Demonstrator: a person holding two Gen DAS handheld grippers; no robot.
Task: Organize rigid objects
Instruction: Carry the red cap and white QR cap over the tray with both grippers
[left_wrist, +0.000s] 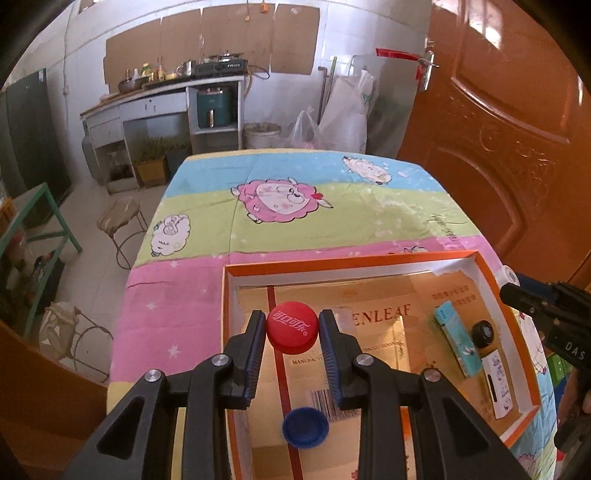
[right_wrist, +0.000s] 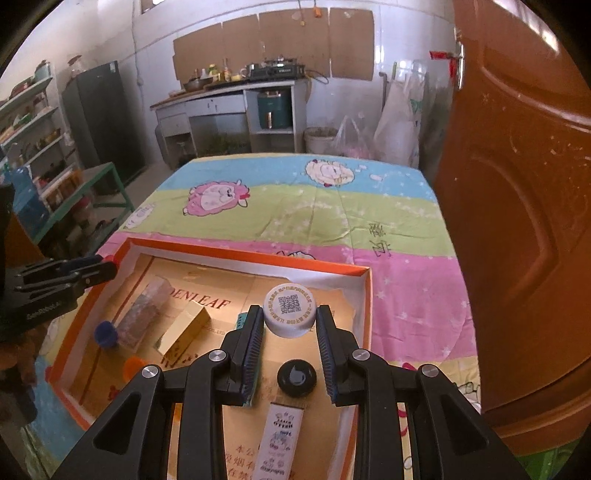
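Observation:
My left gripper (left_wrist: 292, 330) is shut on a red bottle cap (left_wrist: 292, 329) and holds it above the left part of an orange-rimmed cardboard box (left_wrist: 506, 325). A blue cap (left_wrist: 305, 427) lies in the box below it. My right gripper (right_wrist: 290, 321) is shut on a white cap with a QR code (right_wrist: 290, 312), above the right part of the same box (right_wrist: 364, 325). A black cap (right_wrist: 297, 377) lies under it. The right gripper shows at the right edge of the left wrist view (left_wrist: 546, 314).
In the box lie a teal carton (left_wrist: 458, 338), a white patterned packet (right_wrist: 277, 439), a gold box (right_wrist: 188, 332), a clear wrapped block (right_wrist: 144, 315), a blue cap (right_wrist: 105, 332) and an orange cap (right_wrist: 133, 367). The sheep-print tablecloth (right_wrist: 332, 206) covers the table. A brown door (right_wrist: 517, 221) stands close on the right.

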